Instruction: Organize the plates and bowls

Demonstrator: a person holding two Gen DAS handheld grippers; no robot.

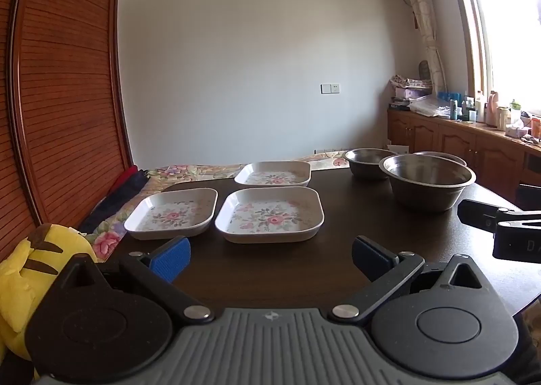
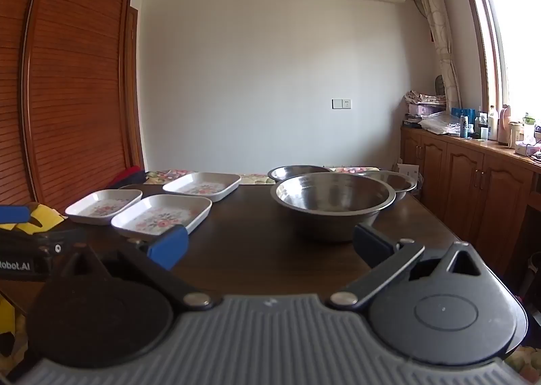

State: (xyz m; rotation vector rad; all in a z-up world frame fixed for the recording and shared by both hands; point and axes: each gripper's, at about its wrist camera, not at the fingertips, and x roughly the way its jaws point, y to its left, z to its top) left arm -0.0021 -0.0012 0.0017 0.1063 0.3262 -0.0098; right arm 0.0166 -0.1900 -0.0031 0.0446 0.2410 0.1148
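While both tools hover above the near edge of the dark wooden table (image 1: 338, 233), we see the left gripper (image 1: 270, 258) spread wide and empty, facing the nearest plate (image 1: 269, 214) just ahead of its blue pads. Two more plates (image 1: 171, 212) (image 1: 273, 173), square, white and floral, lie close by, apart from one another. Our right gripper (image 2: 270, 246) also gapes with nothing between its fingers, pointed at the large steel bowl (image 2: 333, 204). Behind that bowl, a second bowl (image 2: 297, 171) and a third bowl (image 2: 395, 182) are partly hidden. At left, a yellow plush toy (image 1: 30, 277) is cut off by the frame.
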